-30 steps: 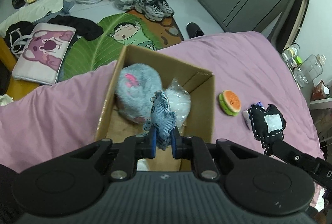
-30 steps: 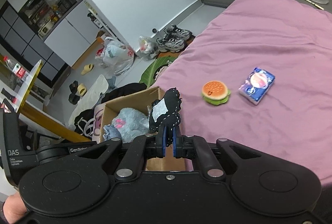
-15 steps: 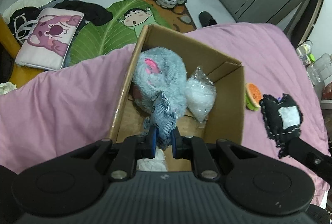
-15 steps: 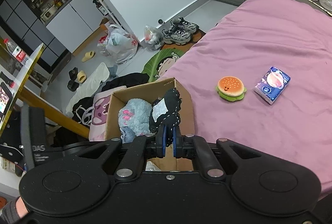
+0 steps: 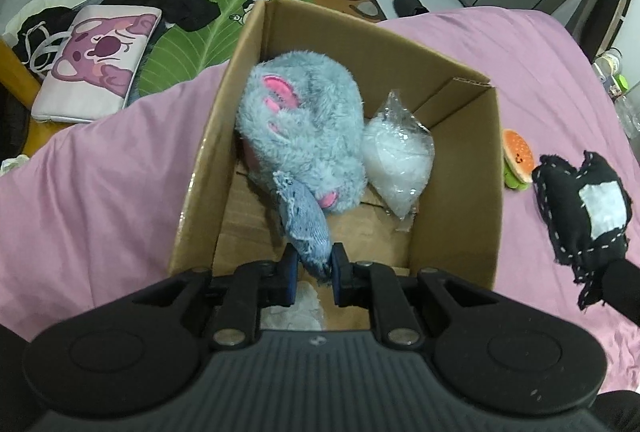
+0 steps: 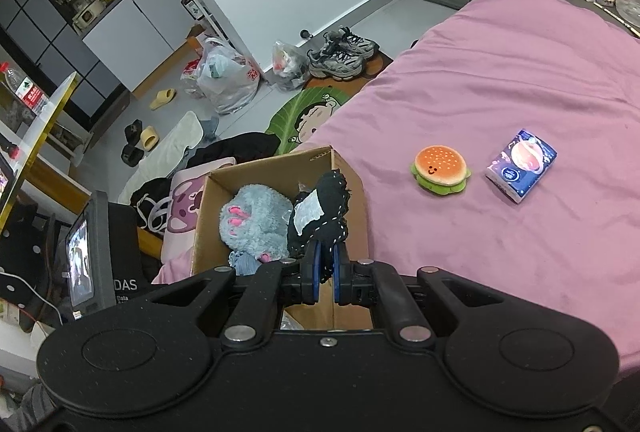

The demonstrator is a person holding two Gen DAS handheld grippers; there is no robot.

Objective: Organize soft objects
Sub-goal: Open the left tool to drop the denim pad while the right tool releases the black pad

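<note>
While boxed, denim pouch (image 5: 306,228) mid-floor, unwalled.

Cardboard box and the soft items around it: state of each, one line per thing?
Open brown cardboard box: upright on bed, flaps open.
Fluffy grey plush: in box.
Clear plastic bag: in box.
Blue denim pouch: in left tongs, over box.
Black stitched pouch: in right tongs.
Burger plush: on bed.

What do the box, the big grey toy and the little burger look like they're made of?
Box: corrugated cardboard, matt brown; fluting shows along the cut rim. Grey toy: long shaggy plush, probably synthetic fur, with smooth pink patches. Burger: looks like short-pile fabric or foam, matt, with a printed face; hard to tell which.
</note>
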